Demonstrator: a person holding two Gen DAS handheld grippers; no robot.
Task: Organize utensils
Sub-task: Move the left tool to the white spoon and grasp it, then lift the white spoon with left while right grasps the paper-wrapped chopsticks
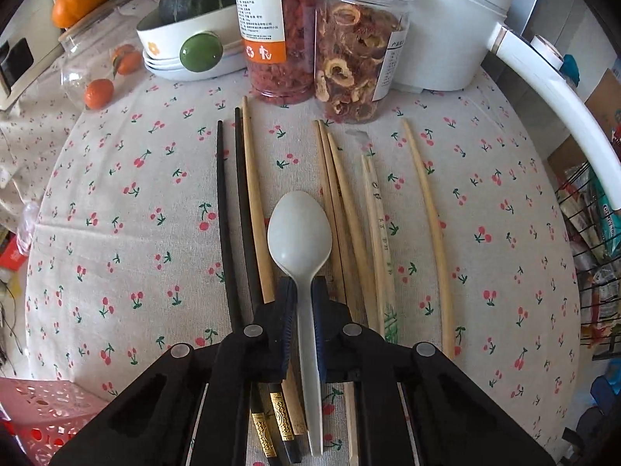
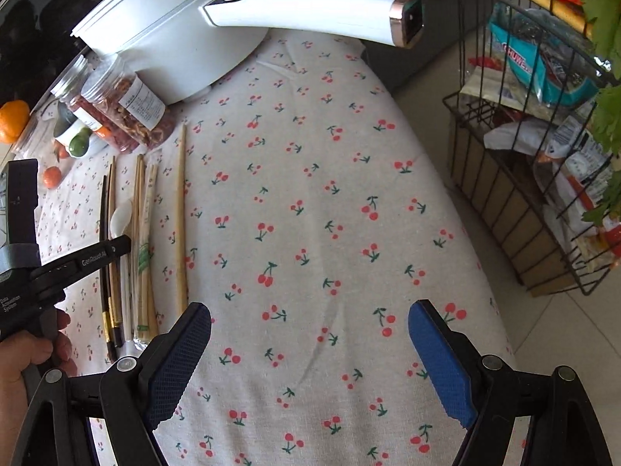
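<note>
— Left wrist view: your left gripper (image 1: pixel 302 299) has its jaws clamped on the white spoon (image 1: pixel 299 233), which lies on the counter (image 1: pixel 116 202) between the chopsticks (image 1: pixel 349 213).

— And your right gripper (image 2: pixel 308 349)?

— Jaws wide, nothing between them, over bare cloth.

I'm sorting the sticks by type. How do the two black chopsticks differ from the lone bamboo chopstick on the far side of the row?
The black chopsticks are dark, with gold-patterned bands near their thick ends; the lone bamboo chopstick is plain pale wood. The black ones lie as a pair beside another bamboo stick; the lone one lies apart from the rest. Both lie flat on the tablecloth, tips pointing toward the jars.
</note>
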